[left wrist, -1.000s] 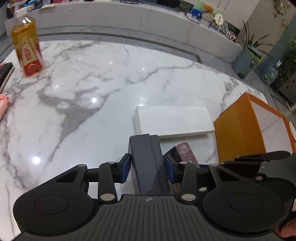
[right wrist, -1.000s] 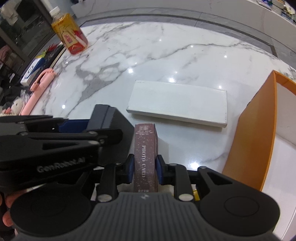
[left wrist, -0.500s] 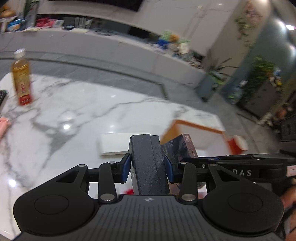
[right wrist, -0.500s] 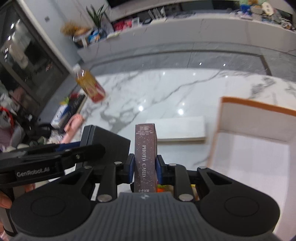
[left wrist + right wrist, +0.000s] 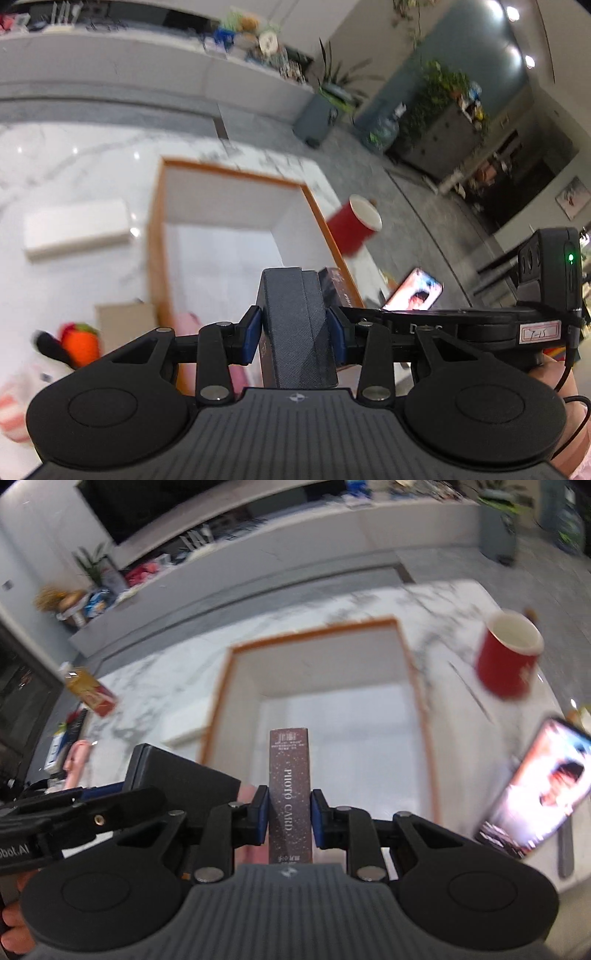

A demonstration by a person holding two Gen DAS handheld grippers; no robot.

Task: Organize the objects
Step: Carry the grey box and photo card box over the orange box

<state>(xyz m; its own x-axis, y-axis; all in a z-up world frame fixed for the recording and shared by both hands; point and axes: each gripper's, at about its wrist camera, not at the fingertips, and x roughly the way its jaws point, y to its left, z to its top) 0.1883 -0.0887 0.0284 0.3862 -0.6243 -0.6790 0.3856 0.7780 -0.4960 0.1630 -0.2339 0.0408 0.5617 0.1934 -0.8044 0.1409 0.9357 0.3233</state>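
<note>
My left gripper is shut on a dark grey textured box, held upright between its blue pads. My right gripper is shut on a slim maroon box printed PHOTO CARD. Both hang above the near end of an open orange-rimmed box with a white inside. In the right wrist view the grey box and the left gripper show at lower left. The maroon box peeks out to the right of the grey one in the left wrist view.
A red paper cup and a lit phone lie right of the orange box. A flat white box lies left of it, a tea bottle farther left. A plush toy and pink items sit near the table's front.
Both grippers have swung to the right and risen with their boxes. The orange box now lies ahead of them, and the cup and phone have come into view.
</note>
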